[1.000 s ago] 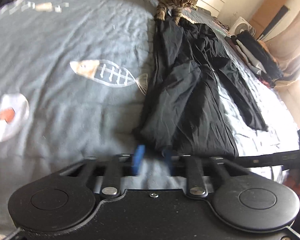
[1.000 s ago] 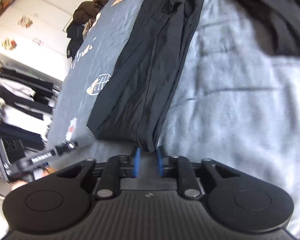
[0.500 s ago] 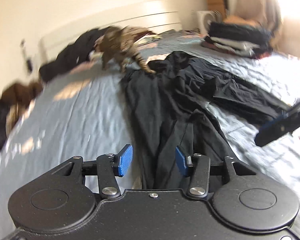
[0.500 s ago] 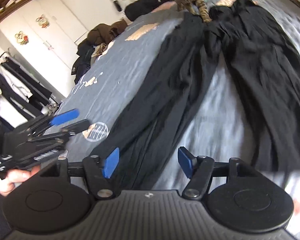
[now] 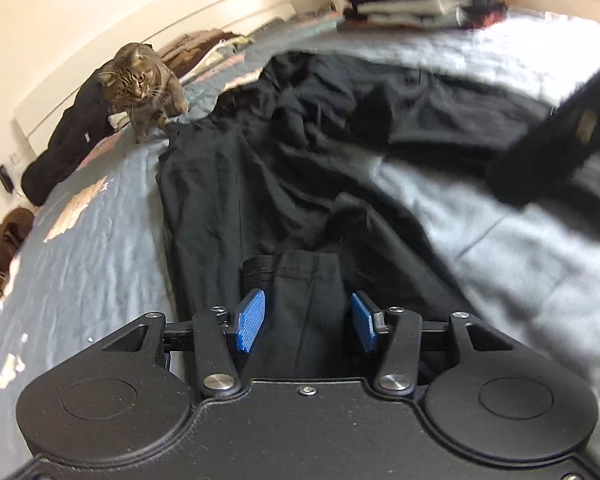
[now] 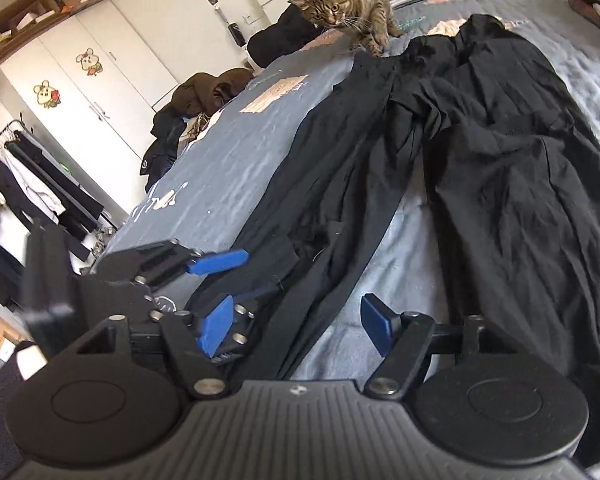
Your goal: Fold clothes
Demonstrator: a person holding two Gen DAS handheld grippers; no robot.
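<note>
Your black trousers (image 6: 480, 168) lie spread on the bed (image 6: 228, 160), legs running lengthwise from the cat (image 6: 348, 4) toward you. One leg's hem sits between your left gripper (image 5: 306, 326) pads, spread wide; the right gripper (image 6: 296, 332), equally wide, hovers beside that leg.

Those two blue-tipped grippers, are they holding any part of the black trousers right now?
No. The left gripper stands open around a trouser leg hem, and the right gripper is open too.
</note>
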